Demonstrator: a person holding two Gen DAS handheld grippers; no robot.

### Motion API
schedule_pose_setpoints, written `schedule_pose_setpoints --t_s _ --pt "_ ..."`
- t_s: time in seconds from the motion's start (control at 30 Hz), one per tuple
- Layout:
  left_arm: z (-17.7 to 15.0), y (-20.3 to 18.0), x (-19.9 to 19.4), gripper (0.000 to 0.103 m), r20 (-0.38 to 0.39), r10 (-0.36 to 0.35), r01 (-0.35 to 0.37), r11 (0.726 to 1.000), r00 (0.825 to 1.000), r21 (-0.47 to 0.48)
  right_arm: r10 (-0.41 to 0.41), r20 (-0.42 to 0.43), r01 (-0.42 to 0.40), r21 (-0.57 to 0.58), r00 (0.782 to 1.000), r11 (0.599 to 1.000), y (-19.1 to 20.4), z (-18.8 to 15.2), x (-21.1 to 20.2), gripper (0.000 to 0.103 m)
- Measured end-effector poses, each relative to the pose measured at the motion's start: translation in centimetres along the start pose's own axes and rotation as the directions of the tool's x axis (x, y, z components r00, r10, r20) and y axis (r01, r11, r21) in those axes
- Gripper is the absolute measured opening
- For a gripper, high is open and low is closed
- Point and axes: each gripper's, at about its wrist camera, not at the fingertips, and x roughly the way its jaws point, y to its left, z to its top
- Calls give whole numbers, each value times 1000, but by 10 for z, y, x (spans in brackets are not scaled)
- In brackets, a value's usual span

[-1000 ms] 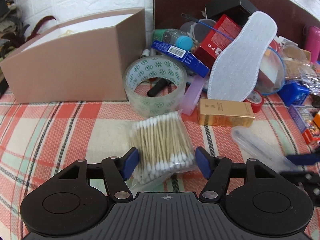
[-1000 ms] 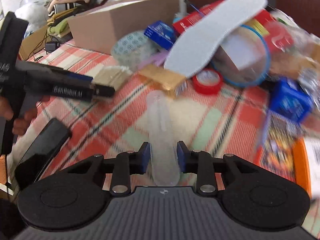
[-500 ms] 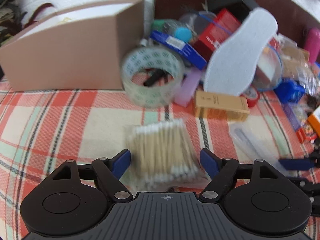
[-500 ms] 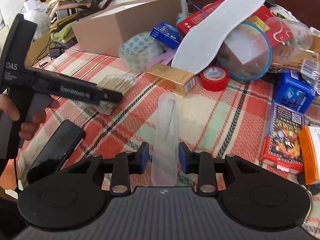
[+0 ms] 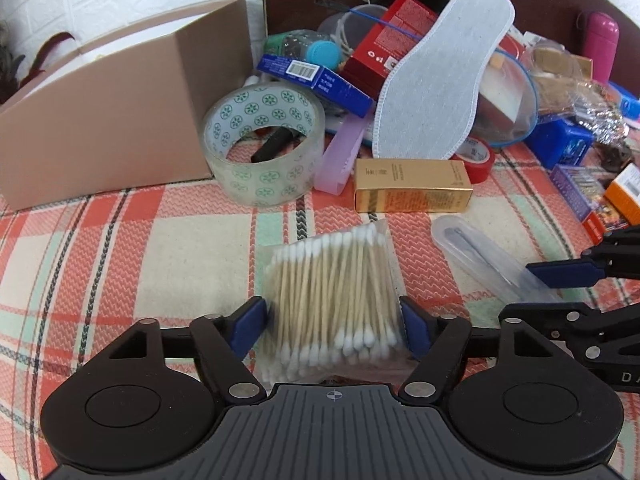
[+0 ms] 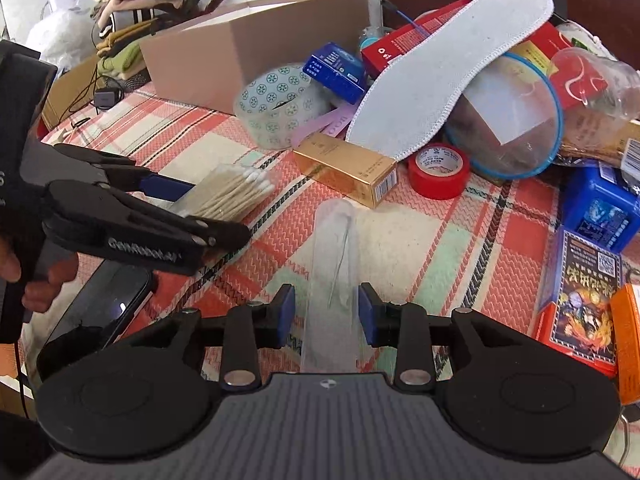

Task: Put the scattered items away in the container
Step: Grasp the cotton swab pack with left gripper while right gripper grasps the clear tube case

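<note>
Since a second ago my left tool has widened and is now closing around the unpressed cotton-swab pack, which lies near the cardboard box; my right tool opens astride the clear case.

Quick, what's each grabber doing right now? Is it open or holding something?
Left hand-held gripper: jaws closing around the pack of cotton swabs, not gripping yet.
Right hand-held gripper: jaws opening, clear plastic case between them, not gripped.
</note>
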Motion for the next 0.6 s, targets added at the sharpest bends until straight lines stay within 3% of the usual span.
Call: schedule_pose_setpoints --t_s 0.13,0.27,0.33,0.4,0.5,0.57,0.6 --pt "0 1 1 81 2 -5 5 1000 1000 -7 -3 -5 3 -9 1000 1000 1 2 3 41" --pt "0 3 -1 65 4 -5 5 1000 1000 -2 -11 -18 10 -37 1000 999 4 2 2 41" --pt "0 3 -1 66 4 -8 8 1000 1000 -2 -12 -24 11 -43 1000 999 5 2 2 41" --pt "0 2 0 76 6 -8 8 1000 1000 -4 -14 -25 13 -37 1000 999 4 2 3 41" --pt "0 0 2 77 12 -4 4 1000 1000 -6 -26 -24 25 -44 999 999 7 3 4 42" --pt "0 -1 1 63 18 -6 5 1000 1000 4 -27 -21 26 -57 999 998 8 2 5 38" --pt "0 -1 0 61 21 -6 6 1000 1000 9 -30 -16 29 -59 999 998 7 2 5 33"
